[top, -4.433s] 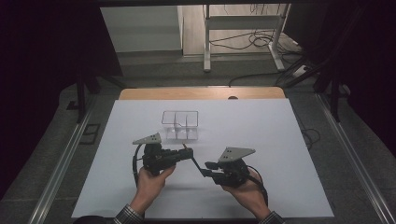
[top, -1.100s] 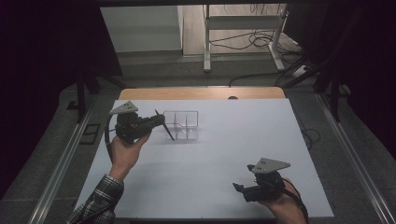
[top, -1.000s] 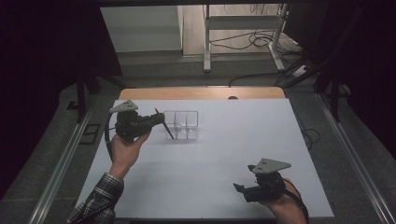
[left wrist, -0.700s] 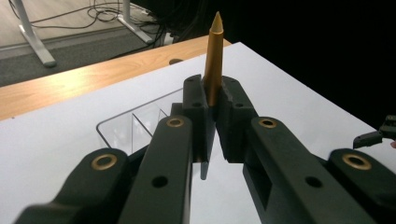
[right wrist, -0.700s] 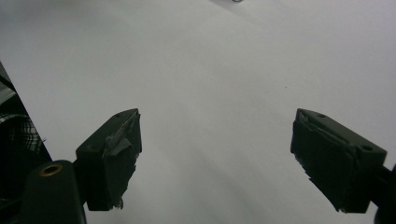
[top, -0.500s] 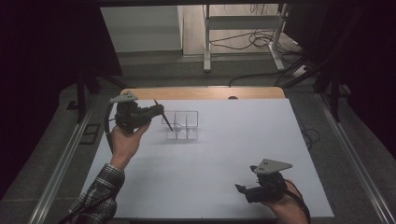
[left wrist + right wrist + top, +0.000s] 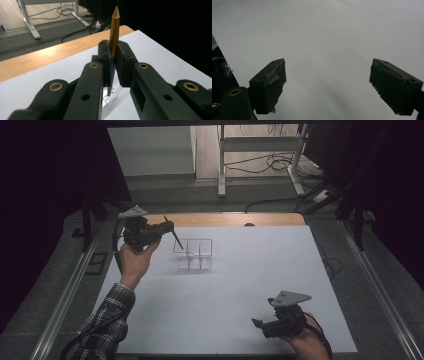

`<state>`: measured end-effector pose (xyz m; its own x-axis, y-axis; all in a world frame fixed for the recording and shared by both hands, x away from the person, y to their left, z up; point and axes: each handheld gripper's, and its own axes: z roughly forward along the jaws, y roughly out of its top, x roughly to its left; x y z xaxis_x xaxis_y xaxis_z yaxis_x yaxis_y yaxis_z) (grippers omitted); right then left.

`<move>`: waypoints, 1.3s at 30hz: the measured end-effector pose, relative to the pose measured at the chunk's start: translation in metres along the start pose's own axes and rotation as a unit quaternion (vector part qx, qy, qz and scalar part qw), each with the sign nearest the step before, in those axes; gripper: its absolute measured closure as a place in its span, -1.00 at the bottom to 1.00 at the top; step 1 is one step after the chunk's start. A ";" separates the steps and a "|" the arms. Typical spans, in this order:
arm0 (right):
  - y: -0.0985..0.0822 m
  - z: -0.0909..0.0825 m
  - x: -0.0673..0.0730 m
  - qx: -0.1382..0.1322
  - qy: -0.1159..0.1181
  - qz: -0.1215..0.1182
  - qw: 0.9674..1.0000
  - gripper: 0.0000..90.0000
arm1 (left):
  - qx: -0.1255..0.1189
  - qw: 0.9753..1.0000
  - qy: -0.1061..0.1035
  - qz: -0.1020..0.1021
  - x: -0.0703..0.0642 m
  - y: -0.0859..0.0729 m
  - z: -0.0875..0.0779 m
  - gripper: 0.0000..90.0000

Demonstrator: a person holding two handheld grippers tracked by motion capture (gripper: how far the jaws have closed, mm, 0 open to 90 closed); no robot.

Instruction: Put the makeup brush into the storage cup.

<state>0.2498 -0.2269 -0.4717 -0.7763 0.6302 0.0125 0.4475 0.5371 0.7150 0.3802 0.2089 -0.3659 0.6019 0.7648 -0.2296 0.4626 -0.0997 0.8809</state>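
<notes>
The left gripper [image 7: 167, 226], clamped on a pen [image 7: 114, 32], has risen beside the organizer [image 7: 194, 254], suggesting insertion next; the right gripper [image 7: 332, 87] rests agape.

You worked under dim room light that left the white table [image 7: 225, 295] evenly lit against near-black surroundings (edges crushed to shadow), while close jaws in both gripper views blurred softly.
</notes>
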 end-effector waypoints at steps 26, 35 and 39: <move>0.000 0.003 0.001 0.006 0.004 -0.006 1.000 -0.69 | 0.025 0.998 0.049 -0.022 0.028 -0.014 0.036 0.85; -0.001 0.003 0.002 0.008 0.005 -0.009 1.000 -0.69 | 0.035 0.998 0.047 -0.033 0.030 -0.029 0.047 0.85; -0.001 0.003 0.002 0.007 0.005 -0.009 1.000 -0.69 | 0.040 0.998 0.047 -0.034 0.030 -0.035 0.053 0.85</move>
<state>0.2495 -0.2243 -0.4742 -0.7887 0.6147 0.0061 0.4394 0.5568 0.7050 0.4164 0.2019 -0.4257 0.5058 0.8274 -0.2441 0.5532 -0.0940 0.8277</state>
